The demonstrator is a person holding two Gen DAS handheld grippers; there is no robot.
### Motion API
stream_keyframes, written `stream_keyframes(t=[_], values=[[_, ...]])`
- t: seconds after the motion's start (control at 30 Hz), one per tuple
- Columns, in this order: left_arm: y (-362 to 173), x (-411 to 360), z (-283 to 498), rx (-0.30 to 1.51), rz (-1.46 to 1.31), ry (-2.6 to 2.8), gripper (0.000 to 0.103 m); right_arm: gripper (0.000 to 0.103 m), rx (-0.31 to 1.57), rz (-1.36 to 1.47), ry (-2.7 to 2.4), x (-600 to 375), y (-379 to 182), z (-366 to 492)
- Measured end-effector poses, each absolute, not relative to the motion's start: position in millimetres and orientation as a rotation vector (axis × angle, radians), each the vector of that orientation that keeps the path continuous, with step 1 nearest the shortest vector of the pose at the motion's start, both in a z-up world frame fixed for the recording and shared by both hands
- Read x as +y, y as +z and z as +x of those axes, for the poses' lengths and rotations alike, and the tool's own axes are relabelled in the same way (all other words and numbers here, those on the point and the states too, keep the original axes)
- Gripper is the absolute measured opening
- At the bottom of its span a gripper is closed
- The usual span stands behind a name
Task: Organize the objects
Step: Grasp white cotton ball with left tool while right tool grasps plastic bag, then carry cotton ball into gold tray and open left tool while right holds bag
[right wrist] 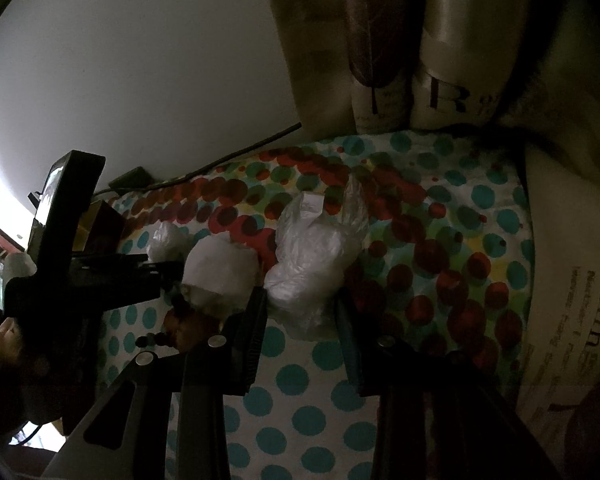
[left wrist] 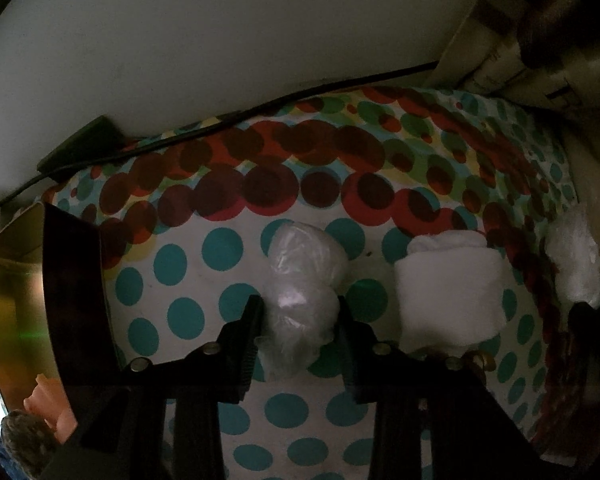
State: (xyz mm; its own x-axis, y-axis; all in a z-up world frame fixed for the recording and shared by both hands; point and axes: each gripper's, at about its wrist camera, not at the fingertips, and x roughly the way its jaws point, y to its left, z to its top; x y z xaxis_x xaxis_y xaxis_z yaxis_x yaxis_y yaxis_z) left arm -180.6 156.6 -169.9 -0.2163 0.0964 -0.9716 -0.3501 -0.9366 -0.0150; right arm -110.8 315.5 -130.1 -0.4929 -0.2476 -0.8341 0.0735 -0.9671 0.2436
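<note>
Several white bundles in clear plastic lie on a spotted bedsheet (left wrist: 204, 276). In the left wrist view, my left gripper (left wrist: 300, 312) has its jaws on both sides of one plastic-wrapped bundle (left wrist: 304, 292), touching it. A folded white cloth (left wrist: 448, 292) lies to its right, and another wrapped bundle (left wrist: 576, 264) lies further right. In the right wrist view, my right gripper (right wrist: 300, 308) is open around that other wrapped bundle (right wrist: 312, 264), its jaws close beside it. The left gripper's body (right wrist: 112, 276) shows at the left, over the first bundle (right wrist: 166, 240).
A gold-lined dark box (left wrist: 32, 300) lies open at the left of the sheet. A black cable (left wrist: 260, 108) and adapter (left wrist: 80, 148) run along the white wall. Printed pillows (right wrist: 580, 280) edge the bed at right and back. A small brown object (right wrist: 188, 328) lies near the cloth.
</note>
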Motion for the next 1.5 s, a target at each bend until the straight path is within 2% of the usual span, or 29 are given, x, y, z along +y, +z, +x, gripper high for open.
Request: stream_keyframes(t=[0.43,0.67,0.97,1.5], values=[[-140.5,146.0,-171.0,0.229,-1.69,2.296,0.034,0.033,-0.264,1.47,-2.518,316.5,-132.2,-110.7],[-104.6,126.6,-154.7,0.214,-1.638,2.379,0.034,0.032,-0.244,1.437,-2.491,311.3,-128.3,-110.1],[-87.1,100.9,-130.6,0.123,-1.612,2.511,0.034,0.032,-0.203,1.403,-2.445,306.2,-123.3,-110.5],[-68.5,7.3,-65.7,-0.148,-1.701,2.772,0.034,0.032,-0.114,1.335,-2.341,298.9,-113.5,-114.6]])
